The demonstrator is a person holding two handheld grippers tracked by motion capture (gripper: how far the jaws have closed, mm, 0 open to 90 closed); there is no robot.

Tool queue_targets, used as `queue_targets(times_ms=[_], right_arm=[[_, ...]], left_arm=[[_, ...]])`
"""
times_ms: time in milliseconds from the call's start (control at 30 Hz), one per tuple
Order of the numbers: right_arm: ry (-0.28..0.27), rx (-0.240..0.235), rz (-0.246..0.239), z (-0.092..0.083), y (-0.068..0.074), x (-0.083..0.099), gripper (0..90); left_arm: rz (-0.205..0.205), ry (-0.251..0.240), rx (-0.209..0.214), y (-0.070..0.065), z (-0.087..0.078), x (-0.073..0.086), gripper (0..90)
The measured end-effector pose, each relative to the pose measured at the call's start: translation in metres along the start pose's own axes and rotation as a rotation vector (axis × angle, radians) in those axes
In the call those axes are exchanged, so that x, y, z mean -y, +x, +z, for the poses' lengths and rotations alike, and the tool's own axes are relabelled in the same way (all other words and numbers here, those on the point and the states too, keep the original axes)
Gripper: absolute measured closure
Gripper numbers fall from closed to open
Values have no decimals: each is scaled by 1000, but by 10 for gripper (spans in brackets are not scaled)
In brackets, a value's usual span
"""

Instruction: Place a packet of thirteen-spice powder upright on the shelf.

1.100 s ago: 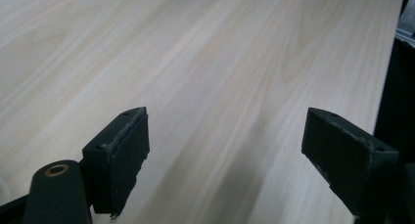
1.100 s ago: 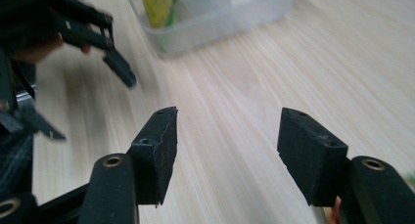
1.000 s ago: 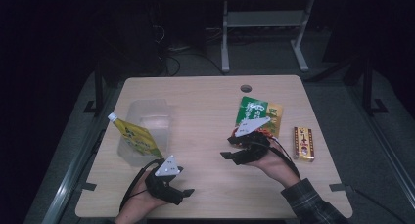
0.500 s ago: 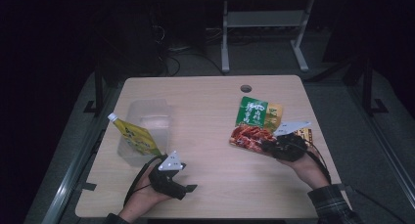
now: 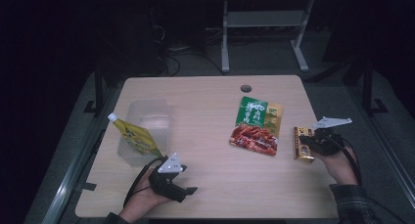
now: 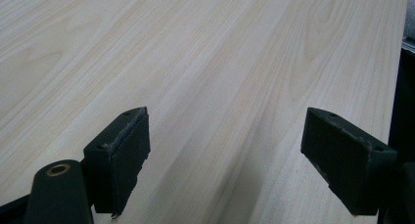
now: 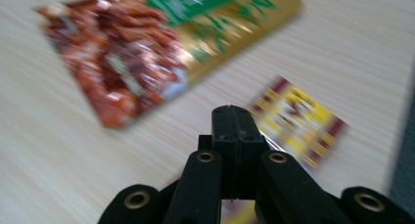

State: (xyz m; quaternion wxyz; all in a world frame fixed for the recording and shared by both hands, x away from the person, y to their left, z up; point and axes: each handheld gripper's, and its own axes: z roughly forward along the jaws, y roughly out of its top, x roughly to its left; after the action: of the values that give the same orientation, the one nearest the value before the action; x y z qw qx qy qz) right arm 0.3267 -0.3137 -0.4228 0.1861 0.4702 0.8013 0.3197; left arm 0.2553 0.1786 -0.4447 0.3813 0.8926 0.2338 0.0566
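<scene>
My left gripper (image 5: 187, 191) rests near the table's front edge, pointing right. In the left gripper view it (image 6: 225, 155) is open over bare wood with nothing between the pads. My right gripper (image 5: 303, 143) is at the table's right edge, over a small yellow and red packet (image 5: 299, 148). The right gripper view shows it (image 7: 236, 121) shut, its pads pressed together, with that packet (image 7: 298, 121) lying flat just beyond the tips. A green, gold and red snack pouch (image 5: 257, 125) lies flat left of it, seen blurred as the pouch (image 7: 147, 53).
A clear plastic container (image 5: 154, 119) stands on the left of the table (image 5: 205, 97). A yellow pouch with a white cap (image 5: 136, 137) leans in it. A small round hole (image 5: 245, 88) is near the far edge. A metal stand (image 5: 264, 23) is beyond the table.
My right gripper has moved right, from over the snack pouch to the small packet at the table's right edge. The left hand has shifted only slightly.
</scene>
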Motion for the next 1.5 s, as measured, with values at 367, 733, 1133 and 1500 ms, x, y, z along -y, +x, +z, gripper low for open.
queue_targets(times_ms=[367,733,1133,1500], right_arm=[[107,73,56,3,-22,26,898],[136,-94,-31,10,4,13,898],[17,41,28,39,-36,-32,899],[121,36,10,64,-45,-28,900]], left_arm=[[2,7,13,-3,1,1,178],[-3,10,21,-3,2,1,178],[-4,22,28,-2,4,0,177],[-3,14,27,-1,3,1,177]])
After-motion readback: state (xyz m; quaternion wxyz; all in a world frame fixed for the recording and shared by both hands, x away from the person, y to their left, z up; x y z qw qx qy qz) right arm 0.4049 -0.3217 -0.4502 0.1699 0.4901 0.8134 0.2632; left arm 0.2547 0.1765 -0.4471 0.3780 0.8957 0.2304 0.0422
